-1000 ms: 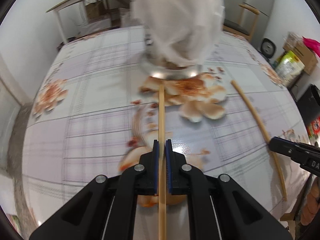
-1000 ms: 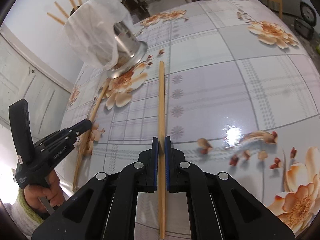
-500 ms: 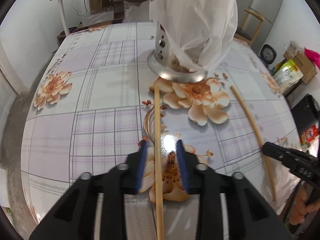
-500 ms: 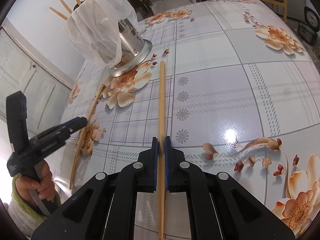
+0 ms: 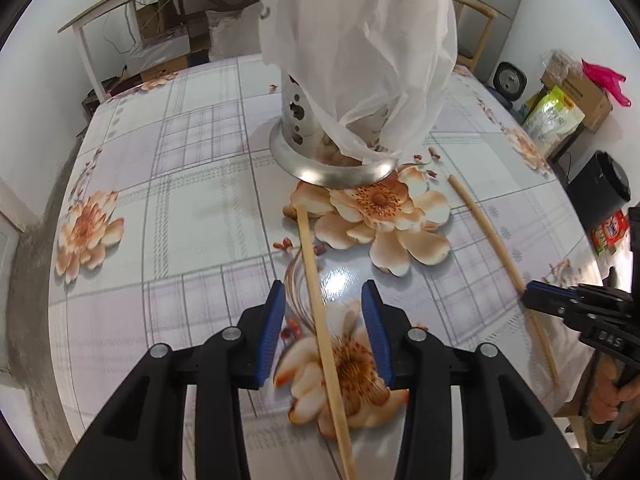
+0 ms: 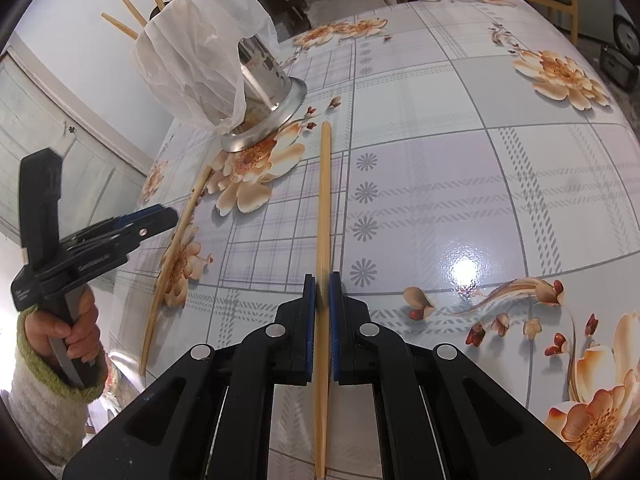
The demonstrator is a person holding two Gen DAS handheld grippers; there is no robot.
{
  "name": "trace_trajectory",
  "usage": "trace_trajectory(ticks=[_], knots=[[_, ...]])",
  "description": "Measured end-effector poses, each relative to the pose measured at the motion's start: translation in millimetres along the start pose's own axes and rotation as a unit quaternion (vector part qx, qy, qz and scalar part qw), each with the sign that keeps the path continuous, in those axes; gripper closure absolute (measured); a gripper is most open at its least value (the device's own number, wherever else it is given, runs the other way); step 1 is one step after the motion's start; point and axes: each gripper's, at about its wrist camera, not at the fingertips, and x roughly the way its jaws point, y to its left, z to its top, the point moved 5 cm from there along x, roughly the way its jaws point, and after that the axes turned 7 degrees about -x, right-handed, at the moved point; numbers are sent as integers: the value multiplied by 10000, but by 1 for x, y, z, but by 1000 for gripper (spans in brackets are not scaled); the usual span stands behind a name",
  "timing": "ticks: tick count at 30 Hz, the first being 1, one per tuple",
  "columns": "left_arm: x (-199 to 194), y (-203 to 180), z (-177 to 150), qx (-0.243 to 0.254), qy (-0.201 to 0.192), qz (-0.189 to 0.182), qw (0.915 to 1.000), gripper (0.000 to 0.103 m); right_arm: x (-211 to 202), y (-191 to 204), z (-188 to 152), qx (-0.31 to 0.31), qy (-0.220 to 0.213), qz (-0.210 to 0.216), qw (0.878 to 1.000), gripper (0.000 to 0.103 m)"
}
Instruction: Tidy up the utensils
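Left hand-held gripper (image 5: 324, 328): jaws just opened, apart, chopstick (image 5: 320, 312) lying loose between them on desk (image 5: 192, 216). Right hand-held gripper (image 6: 322, 296): clamped on second chopstick (image 6: 323, 200), desk edge close behind. Ahead of both: bare floral surface, then metal holder (image 5: 298, 128) under white bag (image 5: 360, 52).

Beyond the floral-patterned worktop (image 5: 192, 184), a wooden chair (image 5: 476, 28), a cardboard box (image 5: 588, 92) and a white bench (image 5: 132, 12) stand.
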Motion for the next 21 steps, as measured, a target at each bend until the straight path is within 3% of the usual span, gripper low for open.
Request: trace_trajectory(ticks=[5, 8, 12, 15, 21], knots=[[23, 2, 8, 205, 99, 415, 9989, 65, 0, 0, 0, 10, -1, -18, 10000, 99], [28, 2, 12, 251, 4, 443, 9987, 66, 1, 1, 0, -10, 13, -46, 10000, 99], [30, 1, 17, 240, -66, 466, 9986, 83, 1, -1, 2, -31, 63, -29, 10000, 98], [31, -1, 19, 270, -105, 583, 9979, 95, 0, -3, 7, -91, 117, -94, 9998, 90], [31, -4, 18, 192, -193, 702, 9972, 97, -4, -2, 31, -219, -36, -199, 9996, 77]])
